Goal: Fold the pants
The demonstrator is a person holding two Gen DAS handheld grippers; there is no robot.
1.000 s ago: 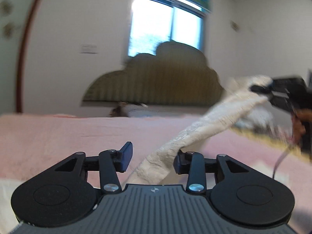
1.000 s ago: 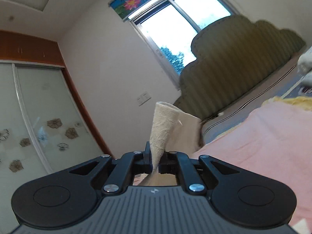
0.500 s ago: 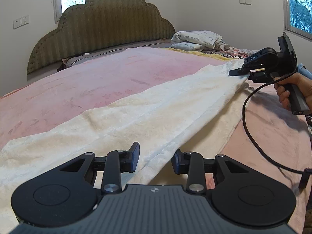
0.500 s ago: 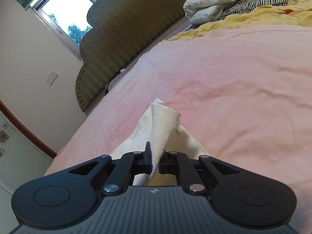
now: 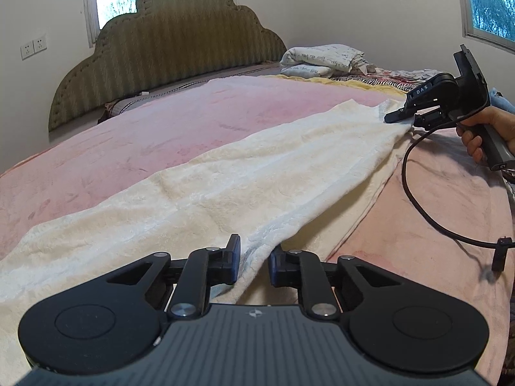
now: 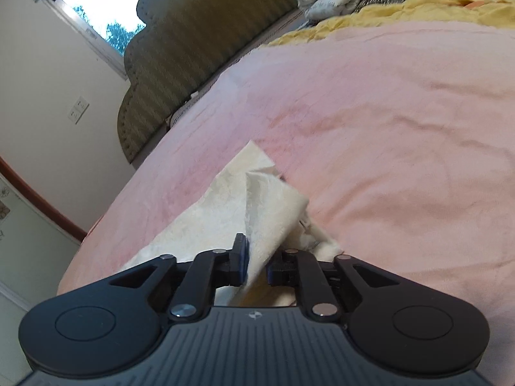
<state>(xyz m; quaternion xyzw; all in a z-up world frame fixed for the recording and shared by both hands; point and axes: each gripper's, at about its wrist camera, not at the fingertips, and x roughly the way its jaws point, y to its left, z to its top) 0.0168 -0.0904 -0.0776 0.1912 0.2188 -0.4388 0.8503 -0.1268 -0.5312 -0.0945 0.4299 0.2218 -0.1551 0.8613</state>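
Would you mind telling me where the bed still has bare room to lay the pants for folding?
The pink blanket is bare between the cream pants and the headboard, and again on the near side, though a black cable loops there. The far corner is crowded with a folded white quilt and a yellow cover.

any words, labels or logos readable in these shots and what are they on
"DAS": white letters on the black body of the right gripper, seen from the left wrist view.
Script-like print on the folded white bedding by the headboard: too small to read.
A small star-like emblem, no letters, on the ribbed body behind the left gripper.
Nothing readable on the cream pants or the wall sockets.
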